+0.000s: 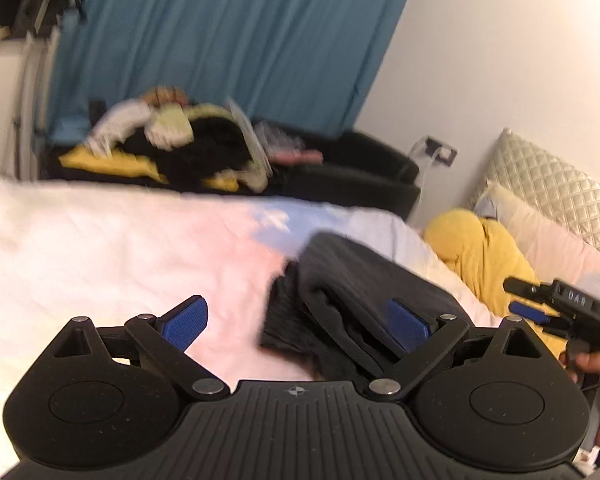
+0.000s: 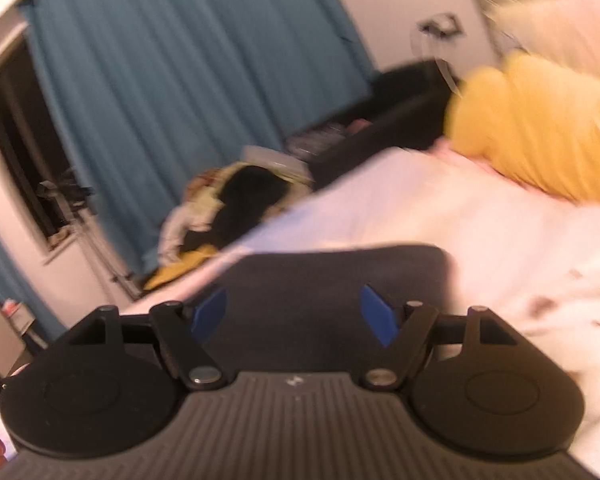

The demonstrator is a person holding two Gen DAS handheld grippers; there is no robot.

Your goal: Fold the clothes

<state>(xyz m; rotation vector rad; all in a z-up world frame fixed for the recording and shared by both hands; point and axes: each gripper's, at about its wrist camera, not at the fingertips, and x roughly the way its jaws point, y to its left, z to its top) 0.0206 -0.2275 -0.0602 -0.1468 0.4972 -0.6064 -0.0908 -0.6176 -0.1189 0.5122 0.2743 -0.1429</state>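
Left wrist view: left gripper (image 1: pixel 298 322) fingers spread apart, empty, above a folded dark garment (image 1: pixel 352 300) lying on the white bed (image 1: pixel 100 264). Right wrist view, blurred: right gripper (image 2: pixel 294 312) fingers apart, apparently holding nothing, dark garment (image 2: pixel 332 276) just ahead.

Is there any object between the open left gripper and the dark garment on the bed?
Nothing visible stands between them. The left gripper is open, and the dark garment lies on the white bedding right beside its right finger, partly behind it.
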